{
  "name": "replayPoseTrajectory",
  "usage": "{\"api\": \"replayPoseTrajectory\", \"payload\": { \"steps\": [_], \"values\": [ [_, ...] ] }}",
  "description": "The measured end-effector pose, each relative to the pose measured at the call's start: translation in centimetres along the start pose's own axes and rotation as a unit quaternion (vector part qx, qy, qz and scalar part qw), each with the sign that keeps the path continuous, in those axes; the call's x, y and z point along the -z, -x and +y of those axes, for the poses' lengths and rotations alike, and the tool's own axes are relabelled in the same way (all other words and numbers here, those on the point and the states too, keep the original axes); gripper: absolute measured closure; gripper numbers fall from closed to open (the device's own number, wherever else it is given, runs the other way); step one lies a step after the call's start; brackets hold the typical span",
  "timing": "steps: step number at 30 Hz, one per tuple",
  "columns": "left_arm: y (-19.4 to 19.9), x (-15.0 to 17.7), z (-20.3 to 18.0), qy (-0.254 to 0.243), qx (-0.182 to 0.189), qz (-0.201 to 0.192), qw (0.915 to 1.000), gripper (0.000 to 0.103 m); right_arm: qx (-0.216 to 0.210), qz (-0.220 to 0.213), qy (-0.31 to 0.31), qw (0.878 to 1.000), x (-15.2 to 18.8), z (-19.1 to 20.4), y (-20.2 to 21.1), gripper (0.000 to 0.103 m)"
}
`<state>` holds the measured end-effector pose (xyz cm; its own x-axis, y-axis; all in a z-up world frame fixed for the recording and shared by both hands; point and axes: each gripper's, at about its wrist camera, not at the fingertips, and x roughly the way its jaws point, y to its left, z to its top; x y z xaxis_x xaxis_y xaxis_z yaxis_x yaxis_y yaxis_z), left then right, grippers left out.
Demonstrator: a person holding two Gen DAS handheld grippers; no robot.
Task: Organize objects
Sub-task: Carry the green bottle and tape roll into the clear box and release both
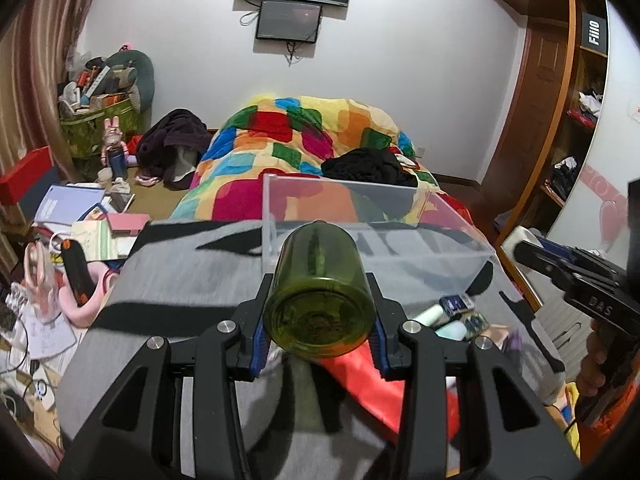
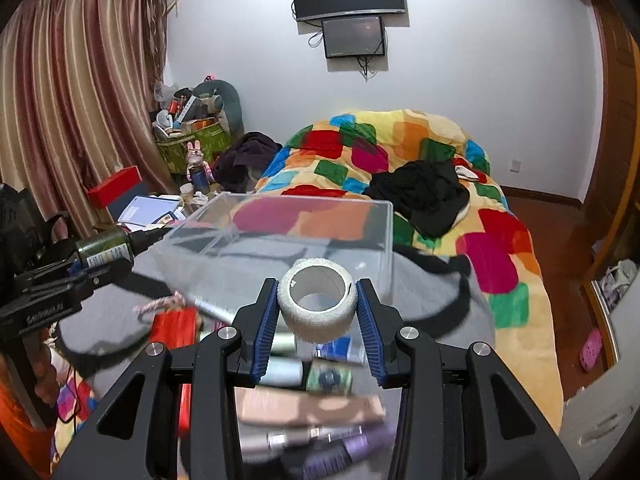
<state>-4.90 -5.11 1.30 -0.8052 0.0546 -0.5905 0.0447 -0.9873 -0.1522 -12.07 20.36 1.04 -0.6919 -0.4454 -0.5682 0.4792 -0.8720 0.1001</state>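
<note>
Glass-smooth green bottle, clamped base-first in the left gripper, may slip, while the right gripper, clamped on the tape roll, apparently risks knocking the clear box.

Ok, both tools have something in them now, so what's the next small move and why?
Probably carry the left tool forward and release over the clear box. It already grips the green bottle, the box sits open-topped just ahead and looks empty, and the right tool holds the white tape roll, which can follow.
</note>
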Motion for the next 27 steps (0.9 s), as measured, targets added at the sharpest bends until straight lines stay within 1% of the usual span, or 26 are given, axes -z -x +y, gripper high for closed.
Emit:
{"api": "replayPoseTrajectory", "payload": {
  "steps": [7, 11, 15, 20, 27],
  "values": [
    [-3.4, -2.8, -0.1, -0.005, 0.008, 0.029, 0.9995, 0.063, -0.002, 0.030, -0.002, 1.000, -2.2, 0.0, -4.3, 0.068],
    [-5.1, -3.6, -0.2, -0.005, 0.014, 0.046, 0.9988, 0.063, 0.000, 0.048, -0.007, 0.999, -2.7, -0.5, -6.3, 0.068],
    [-6.8, -4.1, -0.4, -0.007, 0.017, 0.066, 0.9977, 0.063, 0.003, 0.071, -0.007, 0.997, -3.1, -0.7, -8.3, 0.068],
    [-8.8, -4.5, -1.1, -0.025, 0.012, 0.087, 0.9958, 0.063, 0.008, 0.098, 0.001, 0.995, -3.4, -0.6, -10.3, 0.068],
    [-11.2, -4.4, -1.8, -0.040, 0.014, 0.117, 0.9922, 0.063, 0.010, 0.136, 0.018, 0.991, -3.2, -0.2, -12.7, 0.067]
  ]
}}
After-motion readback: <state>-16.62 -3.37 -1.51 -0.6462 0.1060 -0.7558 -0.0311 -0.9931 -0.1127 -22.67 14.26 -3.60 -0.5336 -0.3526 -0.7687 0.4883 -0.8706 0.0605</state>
